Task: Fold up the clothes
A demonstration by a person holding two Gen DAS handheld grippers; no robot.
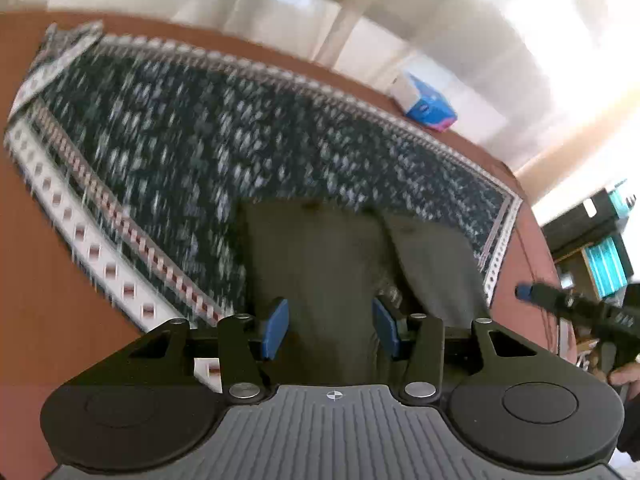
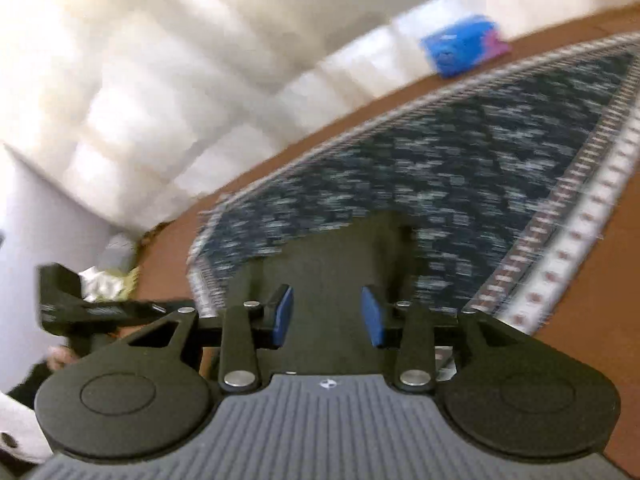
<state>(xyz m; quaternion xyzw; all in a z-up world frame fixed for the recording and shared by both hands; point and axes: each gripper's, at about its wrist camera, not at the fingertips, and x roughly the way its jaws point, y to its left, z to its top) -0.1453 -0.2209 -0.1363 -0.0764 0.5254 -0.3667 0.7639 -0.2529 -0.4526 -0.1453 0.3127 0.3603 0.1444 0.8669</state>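
Note:
A grey-olive garment (image 1: pixel 320 264) lies on a dark patterned cloth (image 1: pixel 180 128) that covers the brown table (image 1: pixel 48 288). My left gripper (image 1: pixel 330 328) is open, its blue pads on either side of the garment's near part. In the right wrist view the same garment (image 2: pixel 332 256) looks dark, and my right gripper (image 2: pixel 327 314) is open above its near edge. Both views are blurred by motion. The right gripper shows at the right edge of the left wrist view (image 1: pixel 576 308), and the left gripper at the left of the right wrist view (image 2: pixel 92 304).
A blue and white box (image 1: pixel 424 102) stands at the table's far edge; it also shows in the right wrist view (image 2: pixel 464 46). White walls rise behind. Dark shelves with teal items (image 1: pixel 600 248) stand at the right. Crumpled white material (image 2: pixel 104 280) lies off the table.

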